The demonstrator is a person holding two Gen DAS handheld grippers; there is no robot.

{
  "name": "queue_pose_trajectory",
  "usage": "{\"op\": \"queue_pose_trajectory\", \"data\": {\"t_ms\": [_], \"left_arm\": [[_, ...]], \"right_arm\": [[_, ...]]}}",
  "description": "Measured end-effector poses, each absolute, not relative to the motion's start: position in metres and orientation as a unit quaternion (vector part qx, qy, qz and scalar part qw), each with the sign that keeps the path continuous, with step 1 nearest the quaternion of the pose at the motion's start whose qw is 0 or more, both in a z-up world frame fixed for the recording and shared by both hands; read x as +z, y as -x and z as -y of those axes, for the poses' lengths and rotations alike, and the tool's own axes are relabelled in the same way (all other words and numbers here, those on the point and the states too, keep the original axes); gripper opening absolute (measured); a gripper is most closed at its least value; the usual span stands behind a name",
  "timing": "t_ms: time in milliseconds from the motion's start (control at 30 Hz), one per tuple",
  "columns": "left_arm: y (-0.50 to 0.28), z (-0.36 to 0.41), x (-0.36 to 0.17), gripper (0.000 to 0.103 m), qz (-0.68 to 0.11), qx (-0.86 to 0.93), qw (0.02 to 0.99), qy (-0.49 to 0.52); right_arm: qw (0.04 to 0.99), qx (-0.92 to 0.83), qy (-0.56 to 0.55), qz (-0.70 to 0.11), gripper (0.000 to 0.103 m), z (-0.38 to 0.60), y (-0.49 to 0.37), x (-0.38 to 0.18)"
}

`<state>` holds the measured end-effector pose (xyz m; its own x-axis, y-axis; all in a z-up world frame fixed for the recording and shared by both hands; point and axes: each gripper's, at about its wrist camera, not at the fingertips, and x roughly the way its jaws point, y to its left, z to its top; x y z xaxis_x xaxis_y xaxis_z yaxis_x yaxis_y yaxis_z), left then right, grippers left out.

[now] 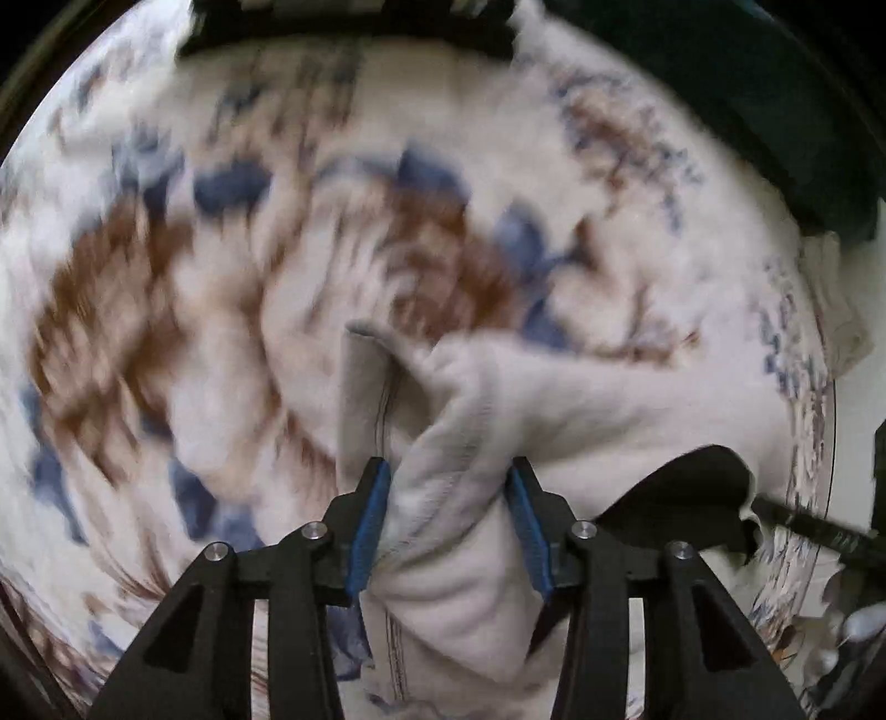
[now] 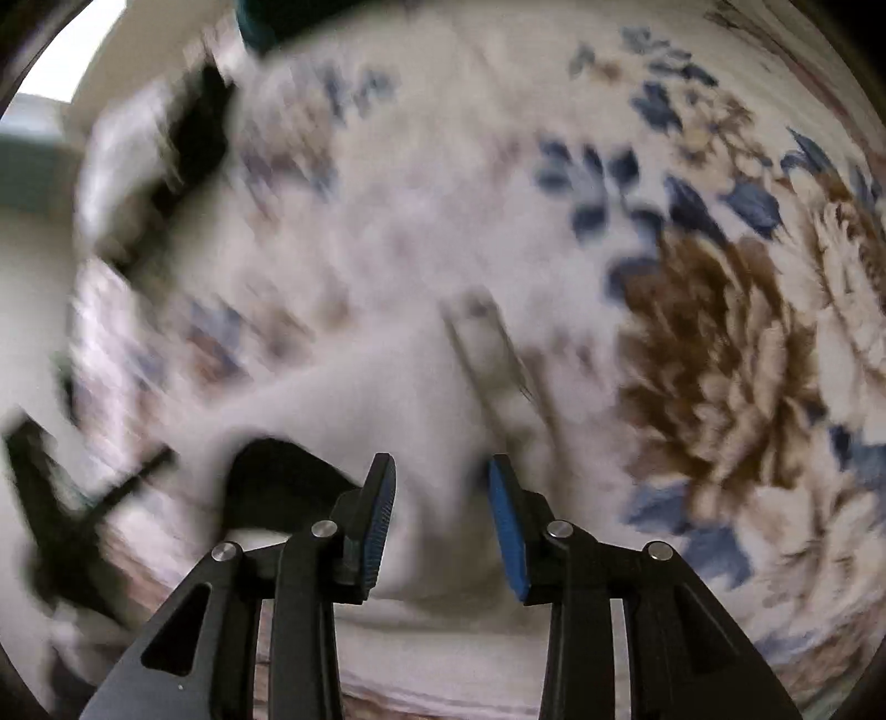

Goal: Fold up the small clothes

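A small pale grey garment (image 1: 470,581) lies bunched on a floral bedspread (image 1: 166,277). In the left wrist view a stitched hem fold stands up between the fingers of my left gripper (image 1: 449,465). Its blue pads stand apart with the cloth loosely filling the gap. In the blurred right wrist view the same pale garment (image 2: 432,387) runs between the fingers of my right gripper (image 2: 442,459), whose pads stand apart and do not pinch it. A black patch (image 1: 692,498) sits beside the garment, and the black patch (image 2: 277,476) also shows left of the right gripper.
The bedspread (image 2: 720,360) has brown flowers and blue leaves and fills both views. A dark green cloth (image 1: 775,111) lies at the top right of the left view. A black rod (image 1: 803,520) crosses the bed's right edge. A black object (image 1: 343,27) sits at the top.
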<state>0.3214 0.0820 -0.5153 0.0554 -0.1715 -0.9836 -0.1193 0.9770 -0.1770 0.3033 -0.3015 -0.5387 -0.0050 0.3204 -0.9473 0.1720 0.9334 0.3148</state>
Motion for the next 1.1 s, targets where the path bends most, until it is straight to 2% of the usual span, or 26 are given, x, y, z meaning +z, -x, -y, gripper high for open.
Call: {"op": "queue_pose_trajectory", "data": {"t_ms": [100, 200, 267, 300, 333, 433, 500, 633, 700, 733, 833, 967, 1000, 1067, 1100], "left_arm": [[-0.316, -0.096, -0.516, 0.044, -0.687, -0.011, 0.709, 0.155], [-0.311, -0.099, -0.484, 0.044, -0.660, -0.021, 0.728, 0.181], [-0.302, -0.093, -0.466, 0.051, -0.644, -0.030, 0.743, 0.182], [-0.299, -0.090, -0.463, 0.063, -0.642, -0.033, 0.745, 0.178], [-0.296, -0.086, -0.464, 0.065, -0.641, -0.034, 0.748, 0.169], [-0.288, -0.079, -0.487, 0.065, -0.663, -0.014, 0.735, 0.141], [-0.278, -0.081, -0.499, 0.065, -0.672, -0.005, 0.723, 0.158], [-0.256, -0.088, -0.495, 0.065, -0.668, 0.014, 0.722, 0.179], [-0.244, -0.091, -0.491, 0.065, -0.664, 0.023, 0.724, 0.187], [-0.239, -0.094, -0.490, 0.065, -0.664, 0.032, 0.722, 0.190], [-0.233, -0.106, -0.486, 0.065, -0.663, 0.051, 0.718, 0.208], [-0.226, -0.124, -0.485, 0.068, -0.650, 0.051, 0.707, 0.273], [-0.225, -0.127, -0.485, 0.073, -0.643, 0.042, 0.703, 0.300], [-0.219, -0.136, -0.493, 0.079, -0.615, 0.024, 0.687, 0.387], [-0.216, -0.137, -0.498, 0.080, -0.603, 0.023, 0.679, 0.419]], "right_arm": [[0.647, 0.048, -0.156, -0.745, 0.037, 0.303, -0.288, -0.573], [0.651, 0.056, -0.202, -0.730, 0.039, 0.318, -0.281, -0.568], [0.663, 0.050, -0.237, -0.709, 0.041, 0.331, -0.276, -0.555], [0.670, 0.046, -0.270, -0.690, 0.041, 0.341, -0.270, -0.546], [0.671, 0.044, -0.287, -0.682, 0.043, 0.345, -0.268, -0.542], [0.664, 0.040, -0.333, -0.668, 0.044, 0.356, -0.258, -0.541], [0.656, 0.034, -0.344, -0.671, 0.044, 0.357, -0.250, -0.547], [0.652, 0.043, -0.318, -0.687, 0.043, 0.341, -0.237, -0.559], [0.648, 0.053, -0.317, -0.690, 0.021, 0.331, -0.232, -0.568], [0.647, 0.058, -0.317, -0.691, 0.004, 0.328, -0.229, -0.572], [0.655, 0.024, -0.286, -0.699, 0.003, 0.329, -0.224, -0.574], [0.638, 0.019, -0.312, -0.703, 0.004, 0.343, -0.219, -0.575], [0.633, 0.027, -0.333, -0.699, 0.005, 0.347, -0.219, -0.573], [0.625, 0.027, -0.362, -0.691, 0.026, 0.357, -0.217, -0.568], [0.621, 0.026, -0.386, -0.682, 0.061, 0.362, -0.215, -0.567]]}}
